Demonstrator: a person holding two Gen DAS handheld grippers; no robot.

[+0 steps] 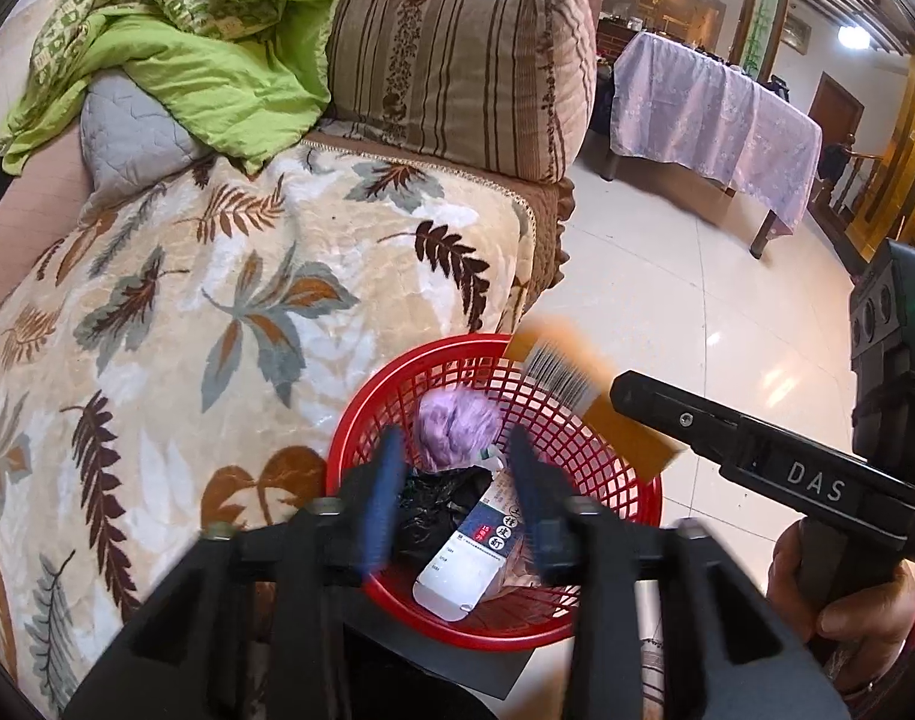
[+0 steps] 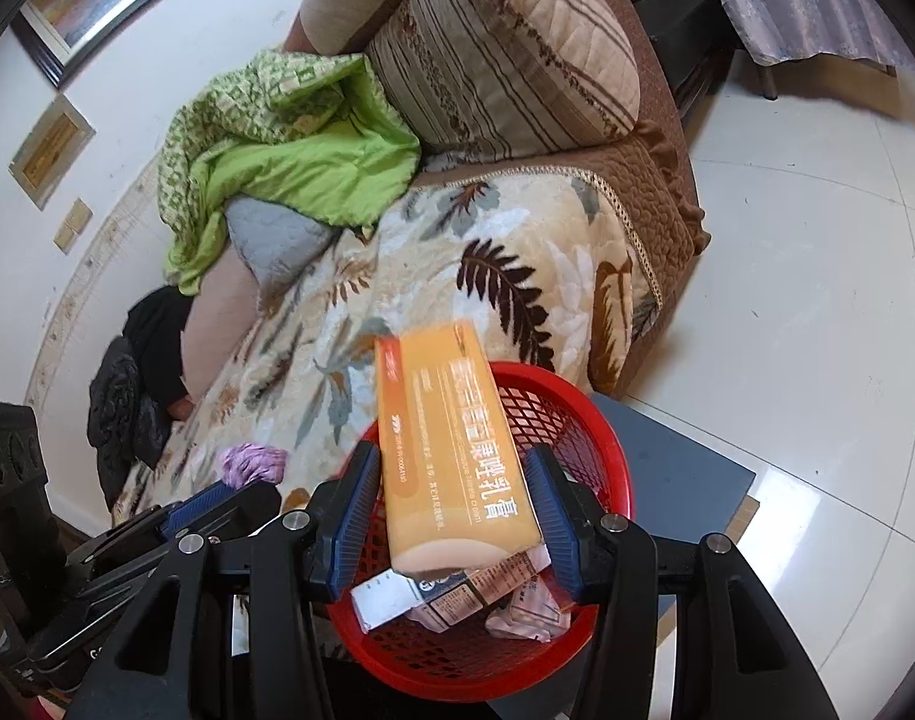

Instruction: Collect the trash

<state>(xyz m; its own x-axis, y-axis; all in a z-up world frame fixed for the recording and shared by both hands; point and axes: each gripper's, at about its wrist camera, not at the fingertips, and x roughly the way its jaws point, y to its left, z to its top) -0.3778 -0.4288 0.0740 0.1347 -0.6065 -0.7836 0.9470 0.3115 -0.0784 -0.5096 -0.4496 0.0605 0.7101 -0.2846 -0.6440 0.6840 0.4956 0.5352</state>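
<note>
1. The left gripper hangs over the red basket with its blue pads apart and nothing pressed between them — a crumpled purple wad shows blurred in the gap, free of both pads.
2. The right gripper stands partly open over the same red basket. An orange box lies lengthwise between its pads; a gap shows on the left side, and the box looks loose rather than pinched.
3. From the left wrist view the orange box shows a barcode on its end and sits above the far right rim of the basket, ahead of the right gripper's black finger.
4. Inside the basket lie a white and blue packet, some black crumpled material and pinkish wrapping.
5. The basket rests on a dark flat board, just beside a sofa covered with a leaf-print blanket.
6. Farther back on the sofa are a green quilt, a grey cushion and a striped bolster.
7. A hand grips the right gripper's handle — seen at the lower right of the left wrist view.
8. Across the pale tiled floor stands a table under a lilac cloth.
</note>
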